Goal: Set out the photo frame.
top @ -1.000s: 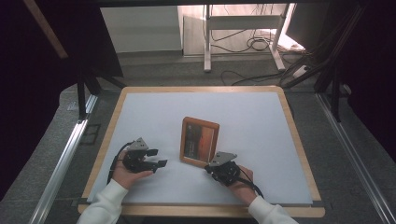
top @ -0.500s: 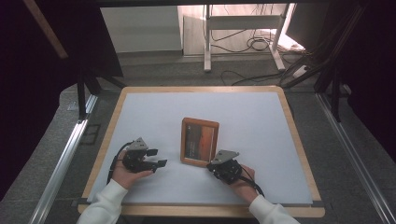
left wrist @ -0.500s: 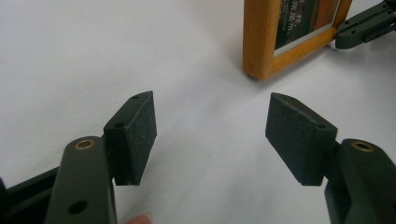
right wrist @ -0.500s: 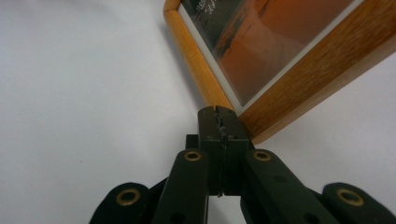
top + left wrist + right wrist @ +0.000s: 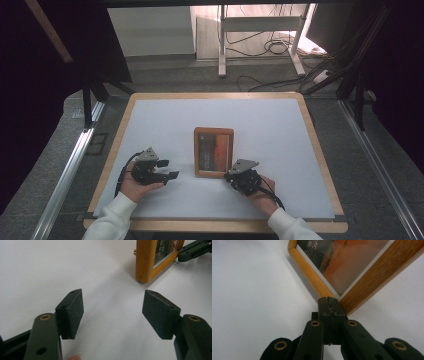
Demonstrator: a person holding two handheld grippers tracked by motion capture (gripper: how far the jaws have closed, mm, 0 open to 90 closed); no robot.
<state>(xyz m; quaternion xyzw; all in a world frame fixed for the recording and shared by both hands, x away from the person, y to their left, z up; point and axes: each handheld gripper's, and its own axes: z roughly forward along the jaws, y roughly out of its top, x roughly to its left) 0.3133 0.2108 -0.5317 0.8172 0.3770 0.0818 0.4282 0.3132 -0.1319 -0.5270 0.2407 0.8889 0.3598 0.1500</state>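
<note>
A wooden picture frame [image 5: 214, 152] lies flat in the middle of the white table top, with an orange and dark picture under its glass. My right gripper [image 5: 228, 175] is shut, its tips touching the frame's near right corner [image 5: 342, 303] with nothing held between the pads. To the left of the frame my left gripper [image 5: 169, 169] is open and empty, a short way from the frame's near left corner [image 5: 144, 265]. The left gripper view has my left gripper [image 5: 112, 310] with its pads wide apart, and the right gripper [image 5: 192, 251] beyond the frame.
The white mat [image 5: 280, 125] sits on a board with a wooden border [image 5: 320, 150]. Metal rails [image 5: 70, 165] run along both sides of the table. Beyond the far edge are a stand and cables [image 5: 260, 47] on the floor.
The right gripper has edged slightly along the frame's near corner, and the frame now lies a little straighter. The left gripper has stayed in place, open.
</note>
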